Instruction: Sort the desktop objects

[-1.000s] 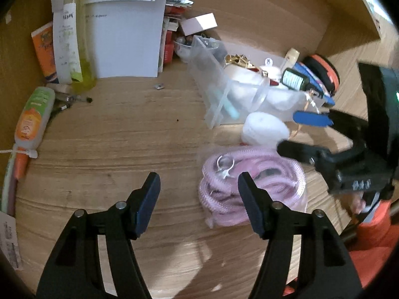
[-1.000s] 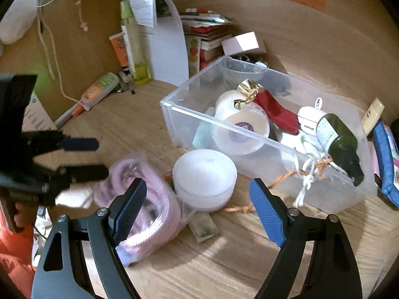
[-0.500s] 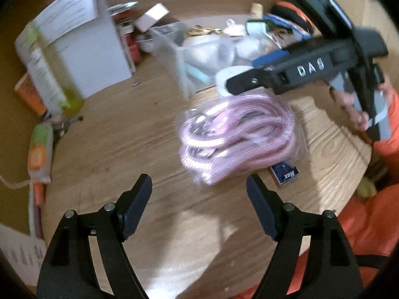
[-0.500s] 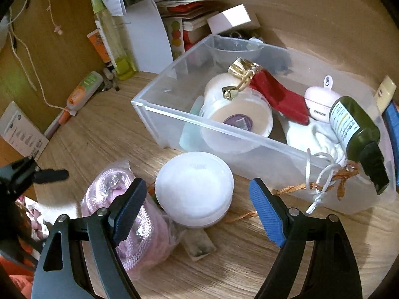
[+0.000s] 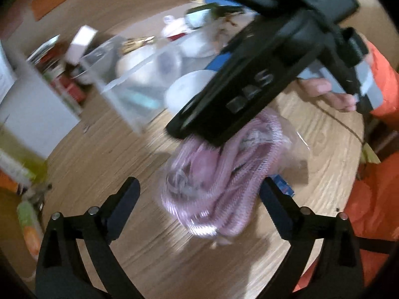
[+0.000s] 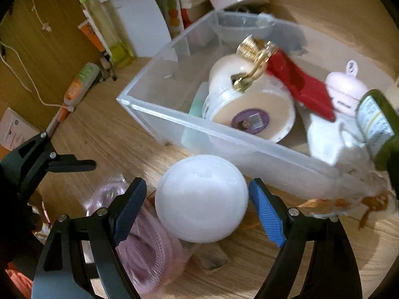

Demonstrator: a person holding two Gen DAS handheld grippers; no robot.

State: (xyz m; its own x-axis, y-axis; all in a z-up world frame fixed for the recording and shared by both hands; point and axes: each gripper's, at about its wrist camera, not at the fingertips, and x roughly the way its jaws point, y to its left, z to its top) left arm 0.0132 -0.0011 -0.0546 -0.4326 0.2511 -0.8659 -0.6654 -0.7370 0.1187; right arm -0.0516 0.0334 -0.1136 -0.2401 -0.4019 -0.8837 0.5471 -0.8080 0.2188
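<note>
The right gripper [image 6: 197,214] held its ribbed blue jaws wide, straddling a smooth white round container [image 6: 201,198] on the wood-grain desk [image 6: 119,142]. The left gripper [image 5: 199,199], also wide and empty, framed a bagged braided pink rope [image 5: 219,174] at 12 o'clock.

Right gripper [image 6: 197,206] fingers spread around white round container [image 6: 201,198].

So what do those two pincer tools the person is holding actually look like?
The right gripper has black plastic arms with silver screws and ribbed blue fingertip pads. The left gripper has the same black frame, its pads looking darker blue. Seen from the left camera, the right tool's black body shows grey raised letters. The person's bare hand emerges from an orange sleeve.
</note>
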